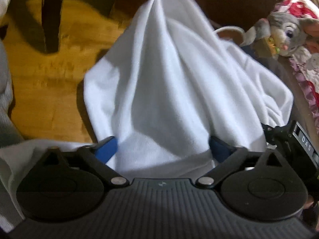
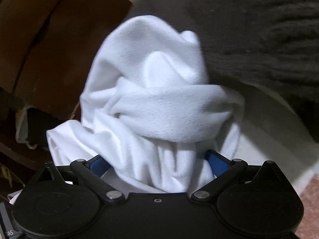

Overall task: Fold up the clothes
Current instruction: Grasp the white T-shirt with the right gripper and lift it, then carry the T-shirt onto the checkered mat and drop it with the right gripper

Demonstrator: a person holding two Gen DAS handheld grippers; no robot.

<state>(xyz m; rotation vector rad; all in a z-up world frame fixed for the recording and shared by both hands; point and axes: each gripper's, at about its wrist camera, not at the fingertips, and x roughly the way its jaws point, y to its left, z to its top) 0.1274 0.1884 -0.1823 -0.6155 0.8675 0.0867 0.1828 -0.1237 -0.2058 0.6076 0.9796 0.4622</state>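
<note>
Left wrist alone shows plush rabbit [image 1: 287, 33] beside white garment [image 1: 169, 79].

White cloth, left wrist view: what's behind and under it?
Behind the white cloth: wooden floor, dark furniture legs, and a grey plush bunny on the right. What it rests on is covered, as are the gripper fingertips.

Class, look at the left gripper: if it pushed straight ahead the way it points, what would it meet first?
The white cloth: it already bunches between the left gripper fingers. What lies behind it is hidden.
</note>
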